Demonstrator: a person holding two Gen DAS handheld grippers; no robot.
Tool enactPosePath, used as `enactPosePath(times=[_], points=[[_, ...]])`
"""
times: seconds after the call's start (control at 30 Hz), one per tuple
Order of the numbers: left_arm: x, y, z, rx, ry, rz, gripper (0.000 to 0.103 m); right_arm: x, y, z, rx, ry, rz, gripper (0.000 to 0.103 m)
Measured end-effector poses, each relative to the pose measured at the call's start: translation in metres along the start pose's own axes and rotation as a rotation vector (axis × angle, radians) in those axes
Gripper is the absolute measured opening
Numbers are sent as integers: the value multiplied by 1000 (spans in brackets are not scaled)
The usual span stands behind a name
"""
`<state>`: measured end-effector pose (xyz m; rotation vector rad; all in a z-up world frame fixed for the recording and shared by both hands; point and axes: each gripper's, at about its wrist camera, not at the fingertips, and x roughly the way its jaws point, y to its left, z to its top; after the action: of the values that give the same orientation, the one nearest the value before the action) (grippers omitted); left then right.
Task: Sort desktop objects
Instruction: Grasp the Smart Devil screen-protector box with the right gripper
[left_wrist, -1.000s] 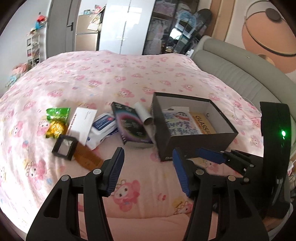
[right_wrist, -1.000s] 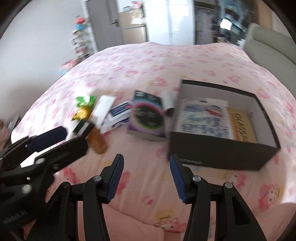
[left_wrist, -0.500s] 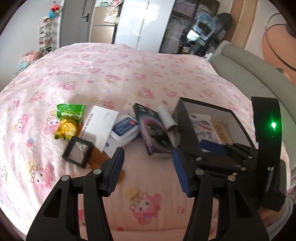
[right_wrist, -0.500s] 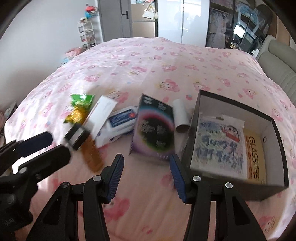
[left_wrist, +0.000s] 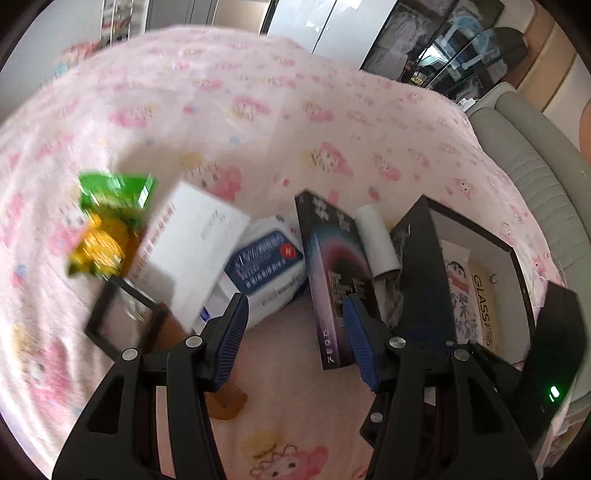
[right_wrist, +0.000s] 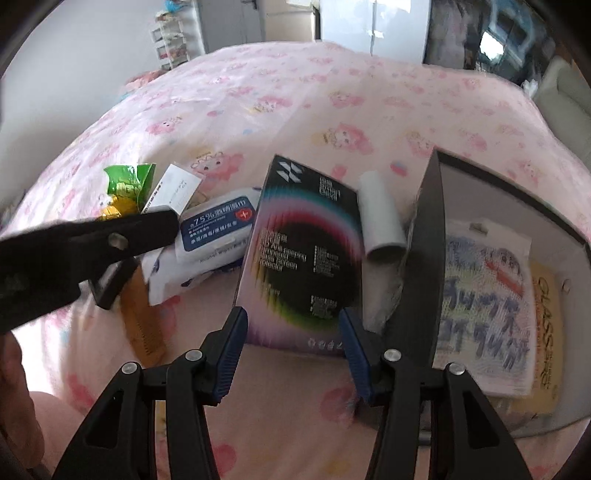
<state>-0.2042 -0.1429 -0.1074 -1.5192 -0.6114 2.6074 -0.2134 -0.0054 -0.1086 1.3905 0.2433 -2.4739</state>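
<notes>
We are lining up a pick: our right gripper (right_wrist: 291, 332), jaws released, straddles the near edge of the screen protector box (right_wrist: 303, 258), just left of the black box (right_wrist: 428, 258). Left gripper (left_wrist: 293, 328) hangs spread and, we think, empty. Next: clamp, lift, drop it in.

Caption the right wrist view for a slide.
Open right gripper lined up on the screen protector box beside the black storage box.
</notes>
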Motion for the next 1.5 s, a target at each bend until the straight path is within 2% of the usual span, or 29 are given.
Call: enactPosePath(times=[0.07, 0.13, 0.23, 0.33, 0.47, 0.53, 0.6, 0.67, 0.9, 1.07, 1.13, 1.27, 1.4, 1.43, 1.47, 1.5], points=[[14, 11, -6, -50, 46, -38, 54, 3, 2, 1, -9, -8, -28, 48], [22, 20, -10, -88, 66, -38, 54, 4, 3, 3, -12, -20, -48, 48], [20, 32, -8, -142, 36, -23, 54, 2, 4, 2, -13, -34, -47, 48], [11, 43, -6, -190, -16, -19, 54, -9, 9, 2, -10, -60, 34, 44], [13, 43, -8, -186, -17, -24, 54, -10, 21, 1, -55, -82, 65, 44], [17, 41, -8, -181, -12, -33, 48, 3, 19, -1, -45, -40, 80, 36], [21, 38, -6, -170, -12, -35, 48, 15, 16, -6, -37, -1, 87, 30], [26, 34, -5, -145, -16, -19, 48, 20, 15, -10, -26, 13, 100, 30], [52, 25, -8, -110, 63, -64, 48, 28, 7, -14, 37, 35, 171, 30], [51, 23, -10, -103, 70, -88, 48, 24, 9, -17, 28, 15, 151, 30], [50, 20, -11, -96, 79, -117, 48, 20, 9, -19, 26, 5, 137, 30], [60, 15, -15, -110, 153, -222, 48, 21, 10, -21, 29, 10, 129, 30], [75, 14, -22, -112, 206, -209, 47, 23, 11, -22, 30, 15, 132, 30], [78, 15, -22, -119, 217, -224, 35, 26, 11, -21, 29, 21, 136, 30], [77, 15, -22, -120, 218, -235, 30, 29, 11, -20, 28, 27, 140, 30], [76, 15, -22, -119, 216, -245, 30, 32, 10, -19, 27, 32, 145, 30]])
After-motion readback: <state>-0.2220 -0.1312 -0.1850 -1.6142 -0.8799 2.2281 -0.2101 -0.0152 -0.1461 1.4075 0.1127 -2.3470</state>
